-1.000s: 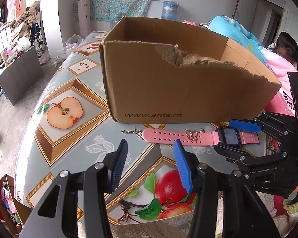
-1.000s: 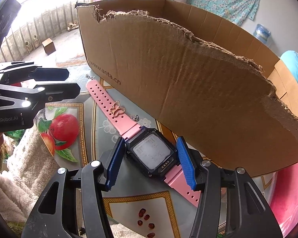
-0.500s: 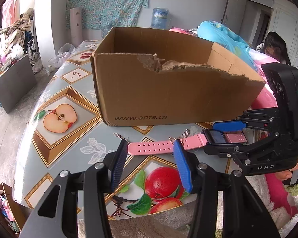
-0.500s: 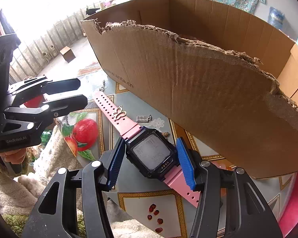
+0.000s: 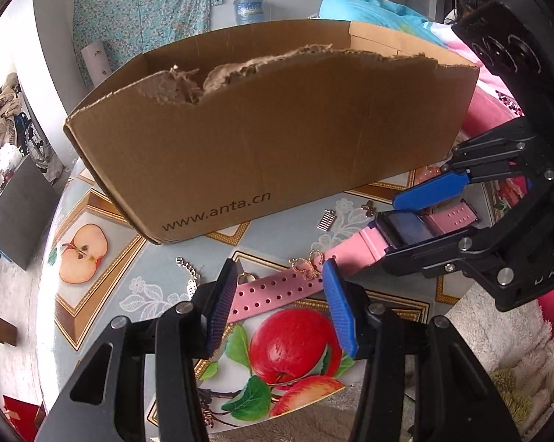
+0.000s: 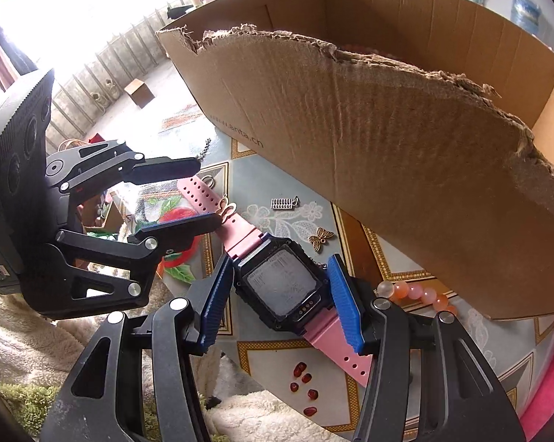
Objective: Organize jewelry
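The pink watch [image 6: 282, 287] sits clamped by its black case between the right gripper [image 6: 280, 307] pads, strap reaching left over the fruit-print table [image 5: 103, 291]; the left gripper [image 5: 278, 304] fingers stand spread astride the strap's end, not pinching; a torn cardboard box [image 6: 405, 154] looms close behind; 2 charms [image 6: 284, 203], chain [image 5: 188, 269] and beads [image 6: 413, 293] lie around.

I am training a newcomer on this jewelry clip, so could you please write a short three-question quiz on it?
1. True or false: the right gripper has its fingers on either side of the pink watch's black case.
2. Which lies nearest the cardboard box? A) butterfly charm B) apple print C) white fleece
3. Fill in: the strap's free end lies between the fingers of the ___ gripper.

Key: 1 true; 2 A; 3 left.
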The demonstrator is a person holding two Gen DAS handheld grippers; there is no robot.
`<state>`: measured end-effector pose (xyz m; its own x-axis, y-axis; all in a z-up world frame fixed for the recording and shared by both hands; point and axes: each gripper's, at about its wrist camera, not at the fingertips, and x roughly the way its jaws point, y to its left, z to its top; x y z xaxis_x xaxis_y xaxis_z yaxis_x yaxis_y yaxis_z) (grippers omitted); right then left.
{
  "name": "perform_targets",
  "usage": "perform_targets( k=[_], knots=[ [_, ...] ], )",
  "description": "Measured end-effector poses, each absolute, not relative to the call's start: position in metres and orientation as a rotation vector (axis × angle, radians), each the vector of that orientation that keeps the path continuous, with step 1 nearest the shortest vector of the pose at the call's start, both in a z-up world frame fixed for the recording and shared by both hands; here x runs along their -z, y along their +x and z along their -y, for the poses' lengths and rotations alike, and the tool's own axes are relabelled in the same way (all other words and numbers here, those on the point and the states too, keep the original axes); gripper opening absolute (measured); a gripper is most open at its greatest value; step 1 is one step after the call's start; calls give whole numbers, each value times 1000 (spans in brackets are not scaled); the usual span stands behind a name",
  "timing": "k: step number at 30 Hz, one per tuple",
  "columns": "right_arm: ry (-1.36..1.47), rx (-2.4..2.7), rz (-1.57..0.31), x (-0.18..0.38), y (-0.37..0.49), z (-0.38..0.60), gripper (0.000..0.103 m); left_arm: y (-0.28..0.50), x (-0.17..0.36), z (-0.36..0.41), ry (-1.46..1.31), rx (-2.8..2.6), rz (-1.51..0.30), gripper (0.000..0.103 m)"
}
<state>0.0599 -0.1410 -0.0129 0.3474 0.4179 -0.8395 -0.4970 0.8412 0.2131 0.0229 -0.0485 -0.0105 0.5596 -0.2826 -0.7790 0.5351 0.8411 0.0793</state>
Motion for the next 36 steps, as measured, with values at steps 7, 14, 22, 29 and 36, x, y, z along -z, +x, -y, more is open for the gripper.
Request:
perform_targets(
  k=[7,14,22,29,36],
  knots=[
    [-79,-608,-1061,16,55,137,50,43,9,39,332,353,-828,49],
    [26,-643,-1090,20,62,152,50,37,-18,0,167,396,-757,49],
    [104,-707,-1127,19,65,163,50,-8,-15,25,304,624,-754,55],
    [125,-742,-1145,18,67,168,50,-26,2,59,472,610,-701,55],
    [172,-778,-1139,18,65,175,50,-24,15,77,569,585,-699,25]
  ],
)
